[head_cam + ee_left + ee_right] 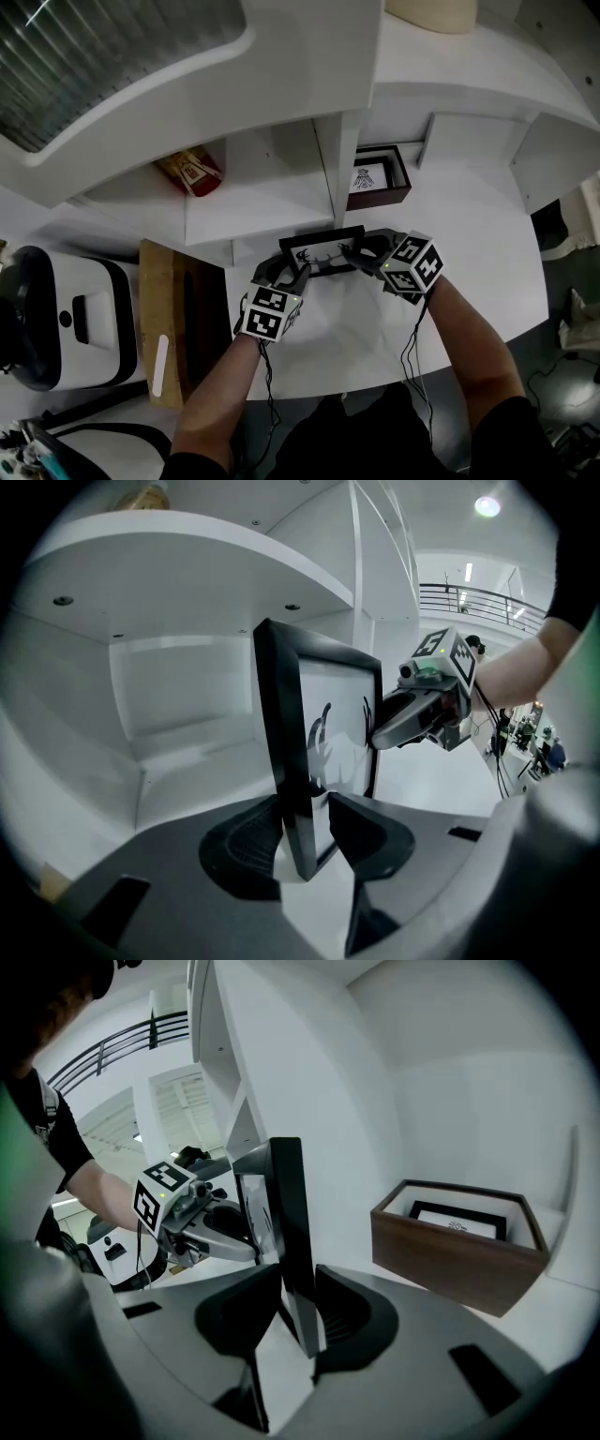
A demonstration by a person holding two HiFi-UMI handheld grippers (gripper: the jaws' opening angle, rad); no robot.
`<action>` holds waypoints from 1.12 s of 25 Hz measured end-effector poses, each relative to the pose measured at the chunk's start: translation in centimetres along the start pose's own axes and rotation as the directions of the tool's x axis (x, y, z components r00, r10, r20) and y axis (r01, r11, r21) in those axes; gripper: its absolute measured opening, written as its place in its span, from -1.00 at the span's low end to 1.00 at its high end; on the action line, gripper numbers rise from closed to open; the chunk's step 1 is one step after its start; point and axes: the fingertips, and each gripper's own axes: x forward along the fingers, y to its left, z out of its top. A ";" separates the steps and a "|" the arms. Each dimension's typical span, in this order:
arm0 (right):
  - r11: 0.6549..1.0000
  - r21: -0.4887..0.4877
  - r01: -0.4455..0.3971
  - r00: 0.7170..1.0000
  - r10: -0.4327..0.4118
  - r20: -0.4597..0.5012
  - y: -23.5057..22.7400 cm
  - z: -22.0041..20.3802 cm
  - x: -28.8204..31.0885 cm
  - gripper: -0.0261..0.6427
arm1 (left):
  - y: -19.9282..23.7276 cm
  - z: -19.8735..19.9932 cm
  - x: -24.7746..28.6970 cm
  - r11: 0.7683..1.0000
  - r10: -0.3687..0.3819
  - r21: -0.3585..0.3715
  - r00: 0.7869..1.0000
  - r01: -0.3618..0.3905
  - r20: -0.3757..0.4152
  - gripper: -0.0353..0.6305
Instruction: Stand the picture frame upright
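The black picture frame (323,251), with a dark drawing on white, is on the white table in front of the shelf unit, its face showing towards me. My left gripper (292,274) holds its left end. In the left gripper view the frame's edge (281,761) runs between the two pads of my left gripper (305,841), which close on it. My right gripper (361,251) holds the right end. In the right gripper view the pads of my right gripper (298,1312) press on the frame (286,1222). Each gripper sees the other across the frame.
A brown wooden box (380,178) (459,1241) with a small framed picture inside stands in the shelf bay behind. A red and yellow packet (190,172) lies in the left bay. A wooden board (169,319) and a white appliance (56,319) sit at the left.
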 end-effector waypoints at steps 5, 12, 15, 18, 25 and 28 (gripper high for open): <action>1.000 0.016 -0.004 1.000 0.004 0.007 0.0 -0.1 0.0 -0.60 | 0.0 -0.1 0.0 1.000 0.002 0.000 1.000 -0.002 0.003 -0.42; 0.999 0.039 0.037 0.998 -0.039 0.046 -0.4 0.2 -0.7 -0.48 | 0.6 0.1 -0.9 1.000 0.029 -0.013 0.998 -0.028 0.051 -0.32; 0.996 0.062 0.064 0.996 -0.068 0.061 -0.8 0.1 -1.7 -0.44 | 1.0 -0.1 -2.1 0.999 0.041 -0.033 0.997 -0.039 0.067 -0.31; 0.992 0.092 0.091 0.992 -0.098 0.081 -1.1 -0.3 -2.9 -0.44 | 1.6 -0.7 -3.6 0.997 0.064 -0.042 0.995 -0.061 0.078 -0.31; 0.934 0.263 0.241 0.941 -0.291 0.171 -2.3 -1.7 -7.7 -0.57 | 2.3 -3.0 -7.1 0.991 0.098 -0.097 0.991 -0.089 0.087 -0.47; 0.868 0.338 0.363 0.879 -0.439 0.183 -2.9 -2.6 -10.5 -0.88 | 2.5 -3.1 -8.9 0.988 0.123 -0.111 0.986 -0.110 0.112 -0.77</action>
